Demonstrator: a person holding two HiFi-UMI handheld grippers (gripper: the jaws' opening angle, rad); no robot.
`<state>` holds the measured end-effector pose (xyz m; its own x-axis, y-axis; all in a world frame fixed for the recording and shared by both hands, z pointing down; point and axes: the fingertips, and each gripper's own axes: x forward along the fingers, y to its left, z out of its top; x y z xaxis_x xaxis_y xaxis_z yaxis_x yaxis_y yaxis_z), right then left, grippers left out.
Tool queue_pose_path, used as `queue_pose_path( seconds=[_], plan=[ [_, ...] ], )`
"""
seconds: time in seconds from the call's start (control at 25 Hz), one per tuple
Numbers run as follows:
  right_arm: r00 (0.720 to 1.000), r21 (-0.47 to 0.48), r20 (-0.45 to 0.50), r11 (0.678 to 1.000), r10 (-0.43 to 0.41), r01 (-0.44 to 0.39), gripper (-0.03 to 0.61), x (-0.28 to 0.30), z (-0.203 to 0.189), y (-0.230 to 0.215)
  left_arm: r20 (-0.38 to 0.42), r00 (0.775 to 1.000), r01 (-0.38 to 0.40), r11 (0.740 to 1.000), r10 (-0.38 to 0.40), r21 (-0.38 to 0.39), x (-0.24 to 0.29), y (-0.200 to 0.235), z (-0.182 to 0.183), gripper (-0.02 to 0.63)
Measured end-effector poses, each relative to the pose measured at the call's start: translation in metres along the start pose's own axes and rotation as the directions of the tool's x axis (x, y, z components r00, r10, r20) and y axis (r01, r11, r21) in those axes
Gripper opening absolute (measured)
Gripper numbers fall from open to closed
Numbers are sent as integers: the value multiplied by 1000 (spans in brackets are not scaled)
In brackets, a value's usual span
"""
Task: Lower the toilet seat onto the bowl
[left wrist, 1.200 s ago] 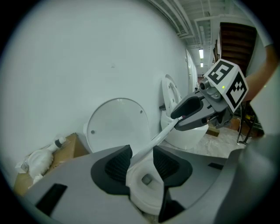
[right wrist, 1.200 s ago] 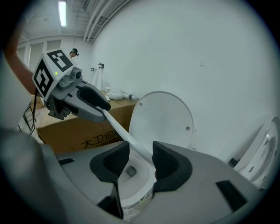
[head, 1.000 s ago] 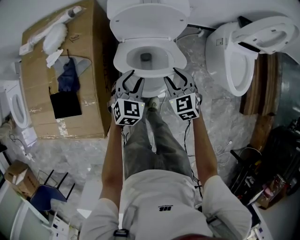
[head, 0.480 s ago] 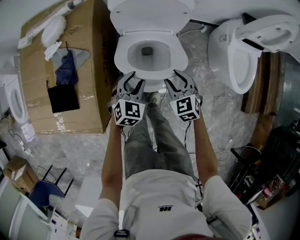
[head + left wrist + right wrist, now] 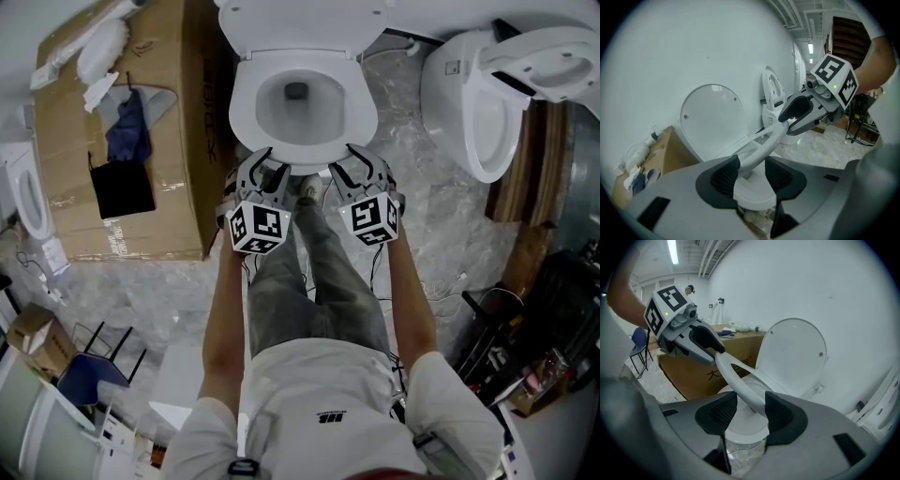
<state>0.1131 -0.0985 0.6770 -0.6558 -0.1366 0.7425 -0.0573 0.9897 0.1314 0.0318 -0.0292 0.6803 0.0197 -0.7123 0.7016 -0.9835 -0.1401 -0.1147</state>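
Note:
The white toilet seat [image 5: 242,105] lies low over the bowl, its front edge between my two grippers, while the lid [image 5: 300,23] stands upright behind. My left gripper [image 5: 261,161] is at the front left of the ring. In the left gripper view the seat [image 5: 764,145] runs between the pads and the jaws are opening; it touches only the left pad. My right gripper [image 5: 361,159] holds the front right. In the right gripper view the seat [image 5: 740,380] sits in the jaws against the right pad. Each gripper view shows the other gripper [image 5: 797,117] [image 5: 710,350] on the rim.
A large cardboard box [image 5: 178,112] with cloth and a black item on it stands left of the toilet. A second toilet [image 5: 478,103] stands at the right beside wooden boards [image 5: 525,187]. The person's legs [image 5: 319,272] stand just before the bowl. A blue chair [image 5: 89,380] is at lower left.
The head view has shifted, so the bowl looks larger and a little to the right. Both grippers stay at the seat's front rim, and the seat looks flatter over the bowl.

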Motion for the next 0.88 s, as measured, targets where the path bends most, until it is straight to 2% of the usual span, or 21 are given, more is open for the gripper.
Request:
queue_pose_path(
  seconds=[0.56,0.88],
  plan=[
    [995,-44,-59,996,75,-78,206,19,-46,30,-86,996,36,999,-34,14,16,-30,-48,202],
    [991,-76,-100,992,91,-99,215,32,-70,45,-129,990,60,998,-55,37,27,-43,-74,212]
  ],
)
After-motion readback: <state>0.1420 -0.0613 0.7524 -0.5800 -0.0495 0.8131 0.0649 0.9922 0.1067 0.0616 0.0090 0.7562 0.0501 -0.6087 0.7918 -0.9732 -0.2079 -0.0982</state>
